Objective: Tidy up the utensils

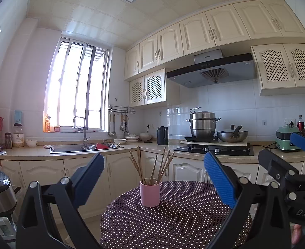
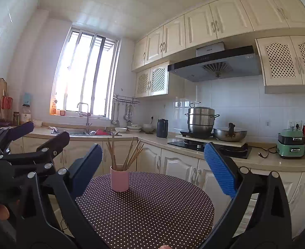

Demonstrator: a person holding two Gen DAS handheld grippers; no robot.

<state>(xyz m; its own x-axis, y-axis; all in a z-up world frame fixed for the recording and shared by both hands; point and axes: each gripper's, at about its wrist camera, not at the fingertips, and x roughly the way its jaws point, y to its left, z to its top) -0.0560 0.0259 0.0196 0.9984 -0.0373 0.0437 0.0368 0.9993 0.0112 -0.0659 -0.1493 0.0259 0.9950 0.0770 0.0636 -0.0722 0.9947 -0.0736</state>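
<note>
Both grippers hang above the near edge of a round table [image 1: 173,224] under a brown polka-dot cloth. The left gripper [image 1: 153,183] has its blue-padded fingers [image 1: 220,181] spread wide, gripping nothing; the right gripper [image 2: 153,170] is likewise agape and bare, just beside it.

Further on, towards the table's far edge, stands a pink cup [image 1: 150,194], upright. Wooden chopsticks [image 1: 152,166] stand in it on end, their long axes near vertical, tips fanning outward and up. Nothing lies between the grippers and the cup.

Beyond runs the counter: sink [image 1: 69,148] under the window, a dark kettle [image 1: 162,135], a steel steamer pot [image 1: 202,124] and wok [image 1: 232,136] on the hob.
</note>
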